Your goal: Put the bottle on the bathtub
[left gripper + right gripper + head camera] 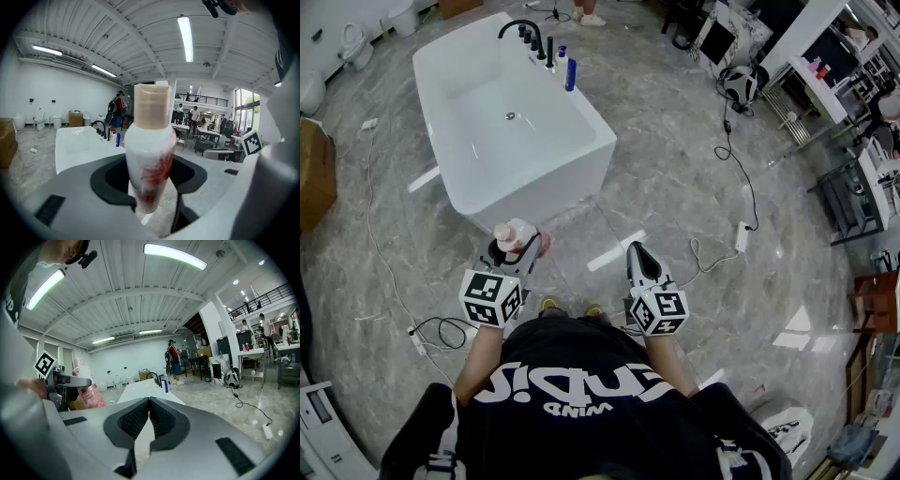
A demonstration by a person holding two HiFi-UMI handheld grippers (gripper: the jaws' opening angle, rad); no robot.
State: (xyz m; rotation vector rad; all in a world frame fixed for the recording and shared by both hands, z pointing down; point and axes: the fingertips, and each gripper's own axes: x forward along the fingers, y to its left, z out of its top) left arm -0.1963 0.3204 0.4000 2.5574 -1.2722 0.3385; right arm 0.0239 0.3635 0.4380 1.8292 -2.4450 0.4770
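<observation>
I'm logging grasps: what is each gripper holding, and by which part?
The left gripper clamps the bottle by its lower body, cap up. The right gripper is shut on nothing.

Your left hand-held gripper (516,251) has the bottle (513,234) between its jaws. The bathtub (534,192) stands just ahead of it. Your right hand-held gripper (637,251) is to its right, apart.

shining bright from long ceiling lights (186,38), glaring in white streaks off the polished floor (675,141); bending and darkening toward the round edges of both gripper views; blurring on the close bottle (149,154).
</observation>
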